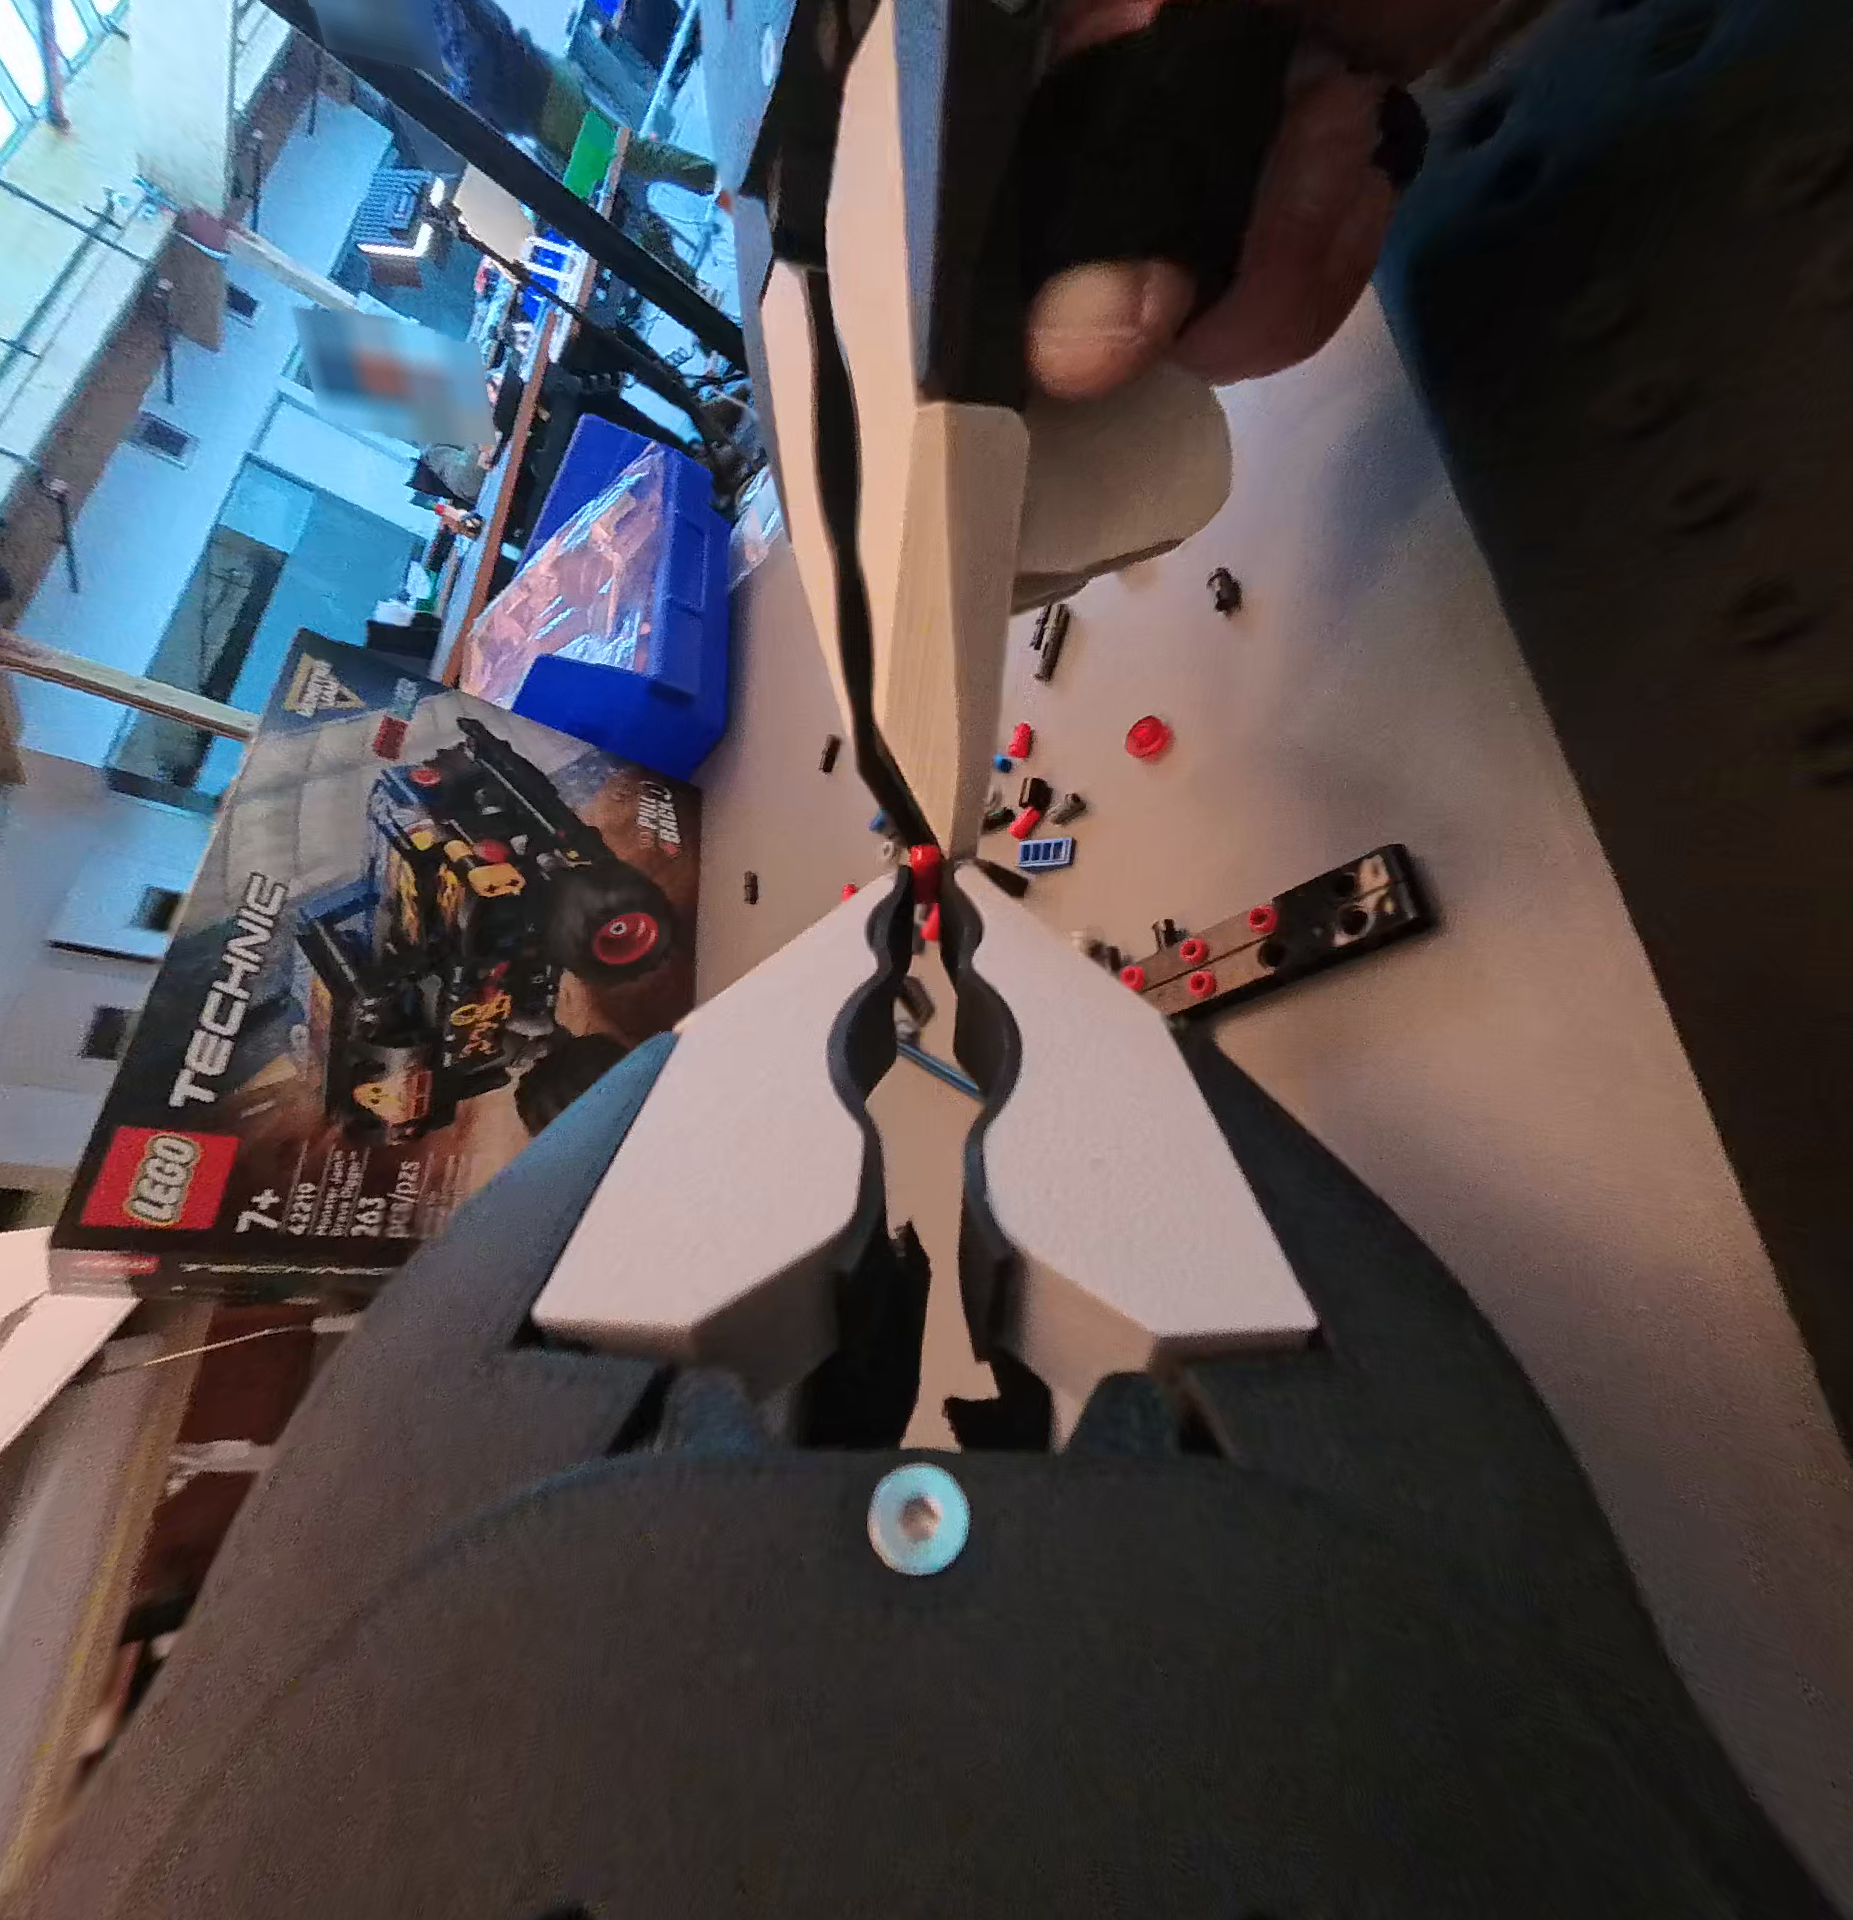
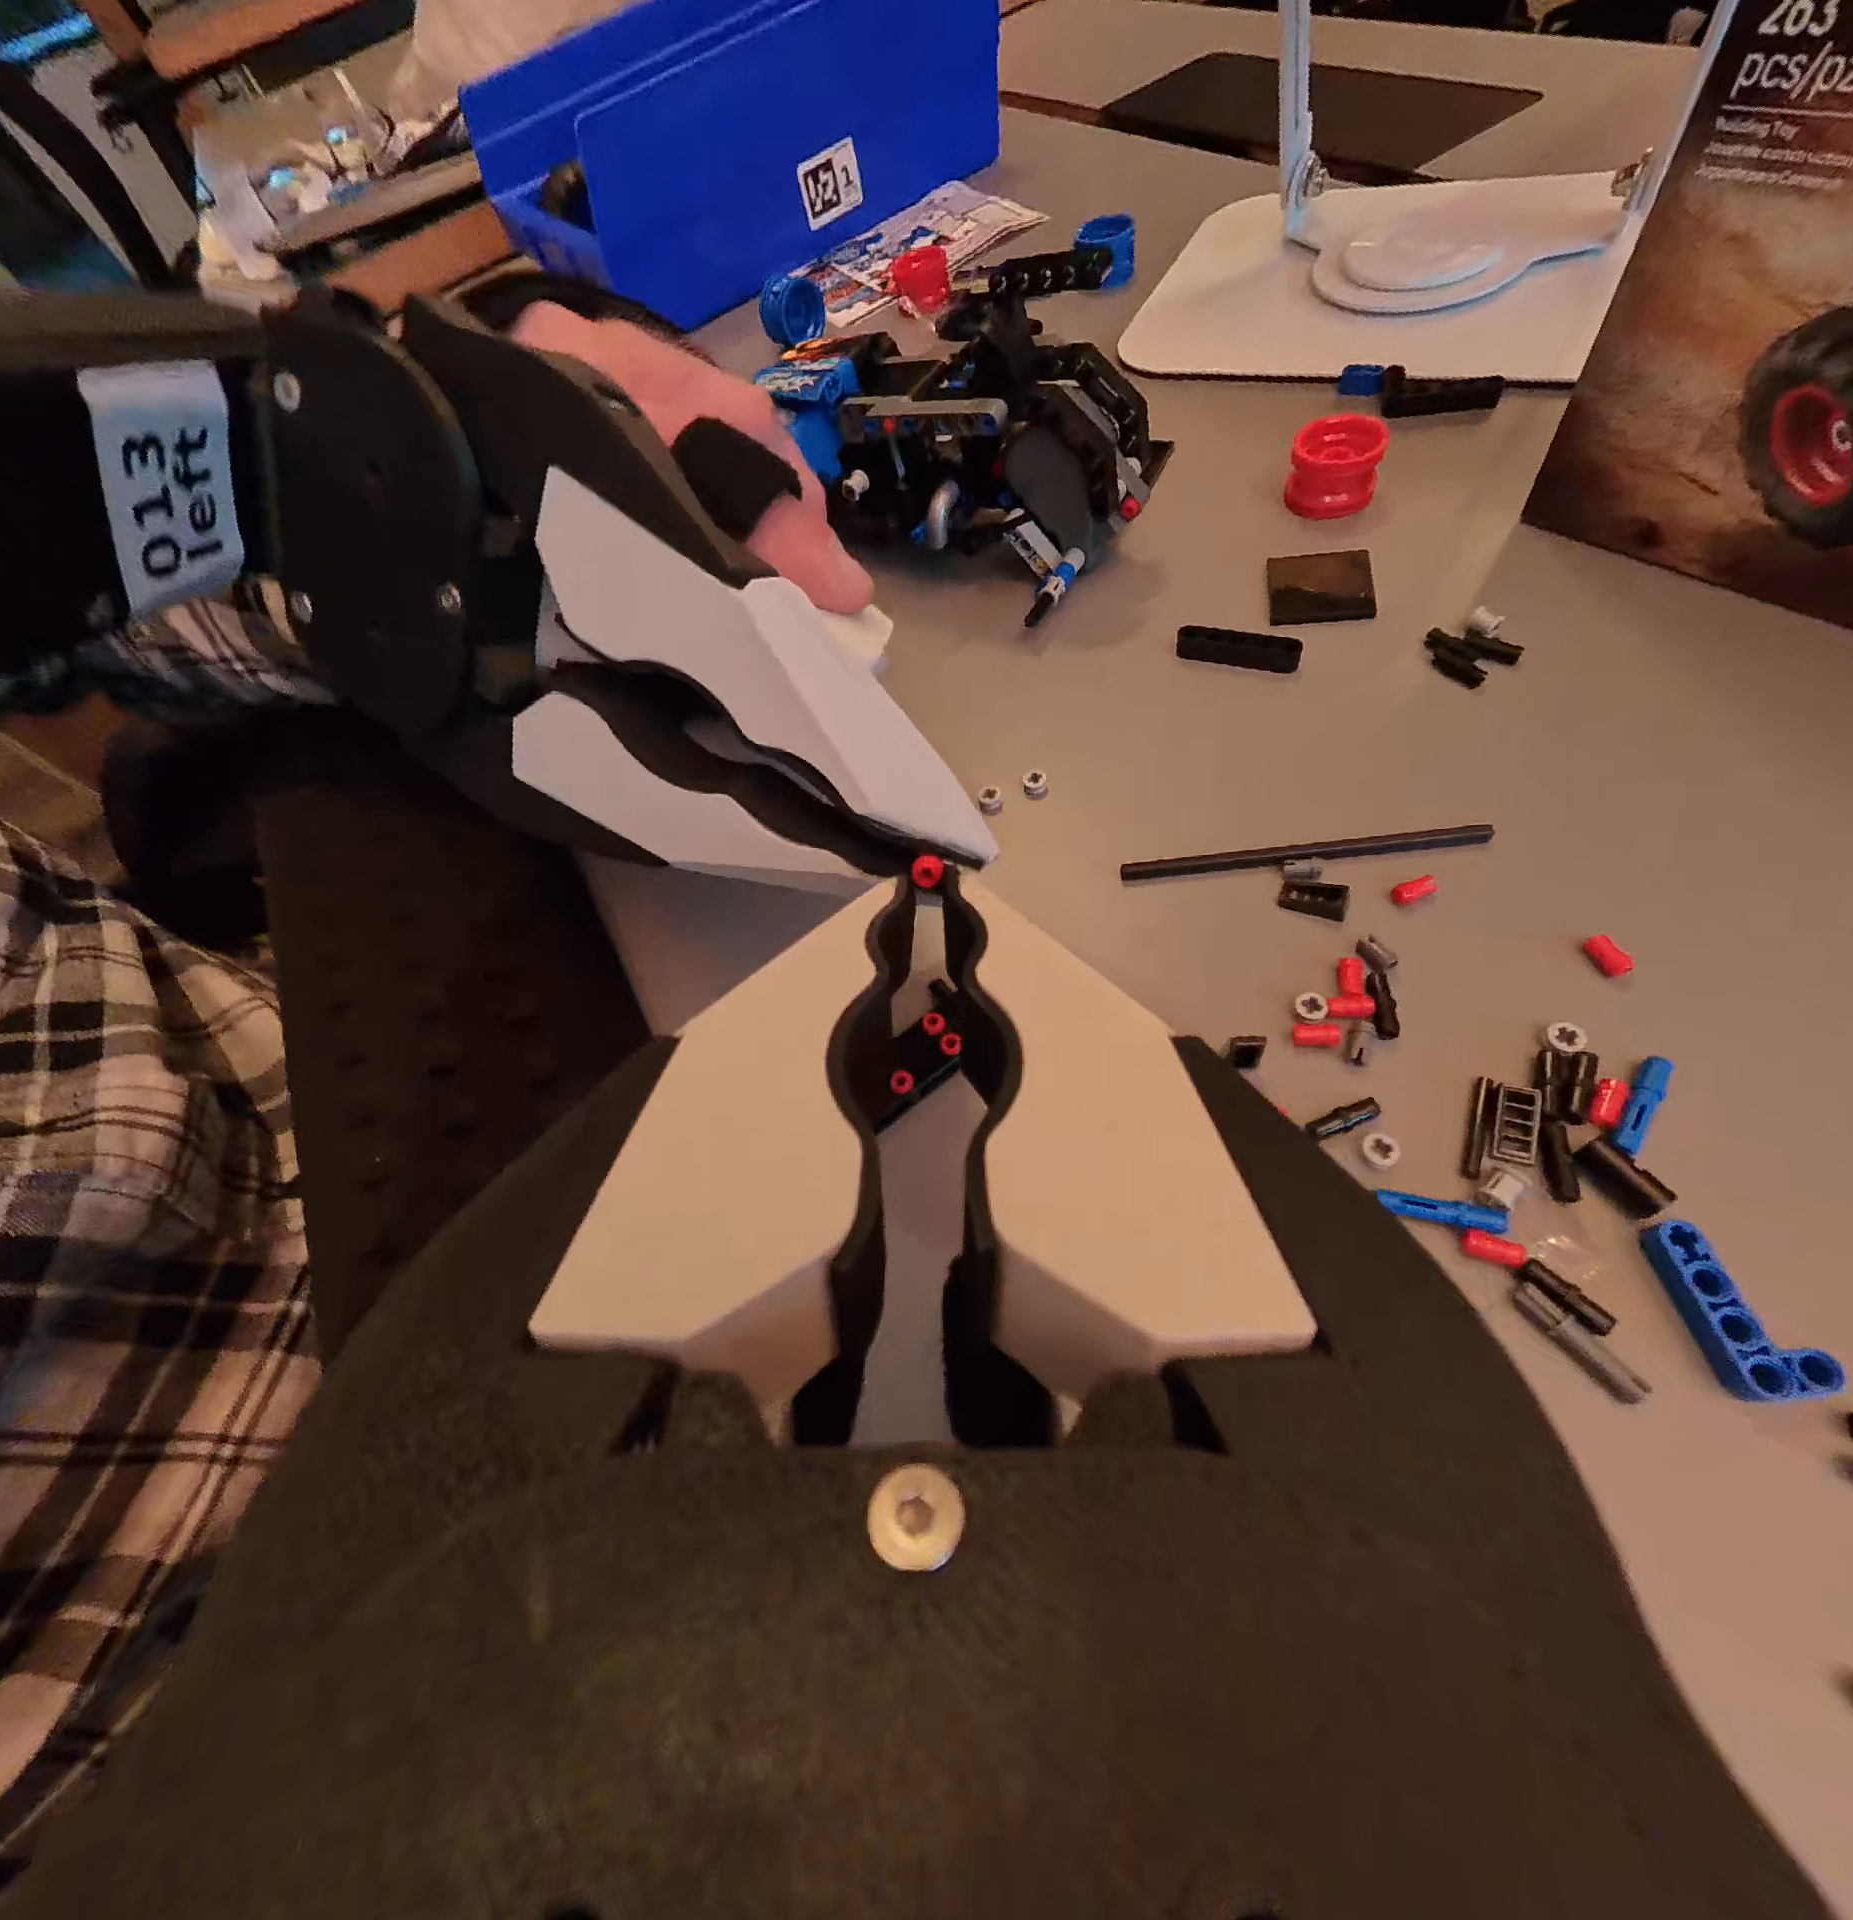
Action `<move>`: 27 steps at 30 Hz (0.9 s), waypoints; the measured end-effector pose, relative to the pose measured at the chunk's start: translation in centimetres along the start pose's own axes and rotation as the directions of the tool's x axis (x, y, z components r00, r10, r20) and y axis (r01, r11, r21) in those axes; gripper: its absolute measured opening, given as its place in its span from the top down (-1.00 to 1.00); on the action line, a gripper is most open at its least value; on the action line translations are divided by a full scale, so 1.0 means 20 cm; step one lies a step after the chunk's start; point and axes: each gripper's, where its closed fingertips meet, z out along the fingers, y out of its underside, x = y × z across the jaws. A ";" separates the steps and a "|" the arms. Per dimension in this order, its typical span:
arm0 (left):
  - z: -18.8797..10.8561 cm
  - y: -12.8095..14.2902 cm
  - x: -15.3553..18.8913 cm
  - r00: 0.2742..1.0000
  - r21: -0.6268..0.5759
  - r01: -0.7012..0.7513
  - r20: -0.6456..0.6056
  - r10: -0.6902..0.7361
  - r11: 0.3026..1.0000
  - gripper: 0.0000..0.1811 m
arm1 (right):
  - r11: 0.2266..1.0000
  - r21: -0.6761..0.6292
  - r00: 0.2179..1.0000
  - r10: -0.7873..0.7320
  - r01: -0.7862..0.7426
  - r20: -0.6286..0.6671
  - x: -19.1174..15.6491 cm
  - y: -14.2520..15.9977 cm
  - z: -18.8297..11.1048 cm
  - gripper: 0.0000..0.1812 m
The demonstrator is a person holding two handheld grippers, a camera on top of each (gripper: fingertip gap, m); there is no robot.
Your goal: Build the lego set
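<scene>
A small red pin (image 1: 924,864) (image 2: 927,871) is held above the grey table, pinched where both grippers' tips meet. My left gripper (image 1: 927,885) is shut on it; it also shows in the right wrist view (image 2: 953,847), reaching in from the left. My right gripper (image 2: 927,883) is shut on the same pin; in the left wrist view (image 1: 932,836) it comes down from the top. A black beam with several red pins (image 1: 1286,935) lies on the table just below, seen between the right fingers (image 2: 922,1060). The part-built blue and black vehicle (image 2: 984,436) stands farther back.
Loose pins and connectors (image 2: 1524,1122), a blue angled beam (image 2: 1732,1309), a long black axle (image 2: 1306,852) and a red wheel hub (image 2: 1335,465) lie to the right. The set box (image 1: 382,987), a blue bin (image 2: 735,156) and a white stand base (image 2: 1369,291) stand behind. The tips of both grippers are at nearly the same place.
</scene>
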 end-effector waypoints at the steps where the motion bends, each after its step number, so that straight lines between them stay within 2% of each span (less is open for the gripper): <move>1: 0.00 0.00 -0.01 1.000 -0.010 -0.020 0.017 0.021 1.000 0.98 | 1.000 0.011 1.000 0.023 -0.023 0.006 0.00 0.00 0.00 0.96; 5: 0.00 -0.01 -0.02 0.996 -0.028 -0.076 0.051 0.078 0.997 0.98 | 0.987 0.069 0.987 0.136 -0.142 0.080 -0.02 -0.03 -0.02 0.90; 14: 0.00 -0.01 -0.04 0.982 -0.074 -0.148 0.106 0.155 0.986 0.98 | 0.973 0.129 0.981 0.186 -0.192 0.054 0.00 -0.05 -0.01 0.97; 19: 0.01 -0.01 -0.04 0.988 -0.061 -0.120 0.091 0.125 0.991 0.98 | 0.983 0.128 0.991 0.135 -0.135 0.008 0.00 -0.05 -0.02 0.97; 23: 0.01 -0.02 -0.05 0.996 -0.021 -0.058 0.067 0.059 0.998 0.93 | 0.982 0.140 0.991 0.130 -0.131 0.011 0.00 -0.06 -0.03 0.98; 27: 0.01 -0.03 -0.04 0.997 -0.007 -0.047 0.054 0.047 0.999 0.97 | 0.979 0.151 0.990 0.137 -0.140 0.030 -0.01 -0.07 -0.03 0.98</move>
